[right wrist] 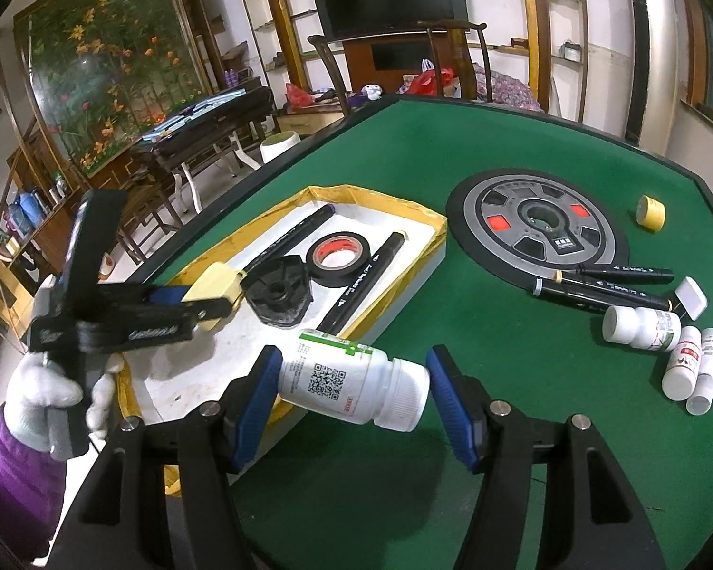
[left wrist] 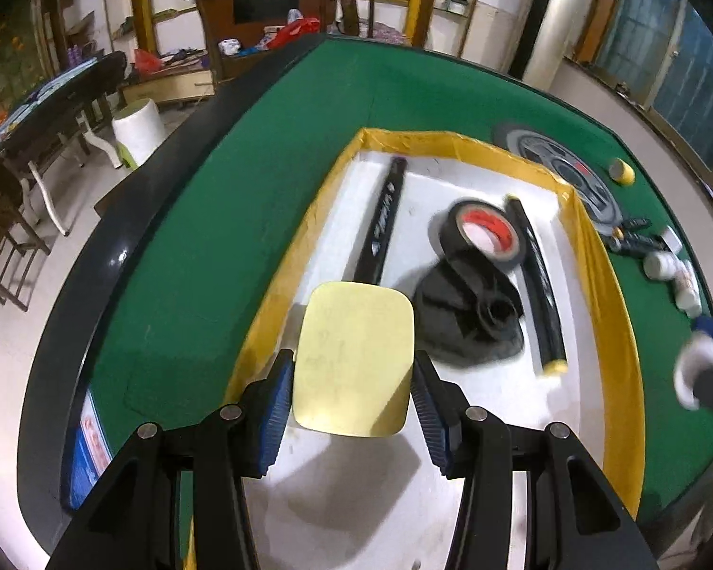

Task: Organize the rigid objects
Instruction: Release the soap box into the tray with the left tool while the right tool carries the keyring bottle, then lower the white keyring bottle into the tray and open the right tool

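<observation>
Left tongs: clenching a pale yellow rounded-square block between blue ribbed pads, and holding it above the near end of a white tray with a yellow-taped rim. A white-gloved hand with a purple sleeve is gripping the handle.

Right tongs: grasping a white plastic pill bottle with a green-and-white label and a printed square code. The bottle is lying crosswise between the pads, its ribbed cap pointing toward the right-side pad, and it is hanging over the tray's near right edge and the green felt table.

Tray contents: a black roll of tape with a red core is leaning on a black ribbed plastic disc with a centre hole. One long black marker pen with white lettering is lying to the left of these; a second black marker with yellow ends is lying to their right, near the tray wall.

Table, outside the tray: a round grey-and-black dial plate with two red squares is sitting flat in the middle. A small yellow tape roll is standing well apart beyond it. Two more black markers are lying just beside the plate's near edge, next to a small white square box. Three small white bottles are lying grouped nearby.
</observation>
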`<move>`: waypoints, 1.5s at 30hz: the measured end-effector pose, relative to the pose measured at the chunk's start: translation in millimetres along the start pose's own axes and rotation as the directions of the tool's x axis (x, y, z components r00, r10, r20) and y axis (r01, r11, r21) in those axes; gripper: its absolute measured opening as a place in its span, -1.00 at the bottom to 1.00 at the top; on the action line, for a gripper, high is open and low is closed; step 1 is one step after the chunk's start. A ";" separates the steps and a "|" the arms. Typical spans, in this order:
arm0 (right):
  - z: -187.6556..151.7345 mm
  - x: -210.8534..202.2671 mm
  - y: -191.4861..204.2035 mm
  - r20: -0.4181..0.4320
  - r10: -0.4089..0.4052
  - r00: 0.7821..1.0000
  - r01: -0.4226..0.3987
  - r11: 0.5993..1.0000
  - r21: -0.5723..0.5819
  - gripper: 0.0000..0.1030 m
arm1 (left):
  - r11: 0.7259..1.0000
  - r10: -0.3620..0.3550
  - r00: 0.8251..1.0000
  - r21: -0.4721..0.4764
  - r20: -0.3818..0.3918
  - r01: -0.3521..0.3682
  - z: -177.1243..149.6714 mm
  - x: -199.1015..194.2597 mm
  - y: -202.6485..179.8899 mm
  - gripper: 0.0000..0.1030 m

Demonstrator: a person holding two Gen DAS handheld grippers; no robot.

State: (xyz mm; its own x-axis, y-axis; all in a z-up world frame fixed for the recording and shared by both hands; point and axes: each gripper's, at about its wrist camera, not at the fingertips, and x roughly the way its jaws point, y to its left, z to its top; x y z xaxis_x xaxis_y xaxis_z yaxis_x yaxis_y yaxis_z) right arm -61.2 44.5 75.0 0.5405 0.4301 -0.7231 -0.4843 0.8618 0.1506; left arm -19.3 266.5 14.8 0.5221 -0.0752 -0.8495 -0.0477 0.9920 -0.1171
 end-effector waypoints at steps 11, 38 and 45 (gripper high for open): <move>6.6 14.5 31.6 -0.039 0.022 0.999 -0.024 0.997 -0.071 0.21 | 0.997 -0.069 0.998 -0.031 0.005 0.069 -3.6 -24.3 4.4 0.17; 27.3 106.9 85.7 -0.226 0.041 0.973 -0.075 0.987 -0.142 0.22 | 0.970 -0.127 0.982 -0.191 0.140 0.152 -24.4 -61.3 79.1 0.23; 25.8 96.4 91.0 -0.209 0.116 0.971 -0.143 0.983 -0.118 0.38 | 0.968 -0.133 0.982 -0.196 0.136 0.158 -23.2 -63.2 74.0 0.23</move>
State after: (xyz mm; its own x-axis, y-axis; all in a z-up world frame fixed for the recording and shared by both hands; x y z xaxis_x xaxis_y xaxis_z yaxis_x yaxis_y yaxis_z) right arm -35.4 171.3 36.4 0.3250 0.4614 -0.8255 -0.6343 0.7538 0.1716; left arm -75.6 342.3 47.9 0.6347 -0.1915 -0.7487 -0.1308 0.9282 -0.3483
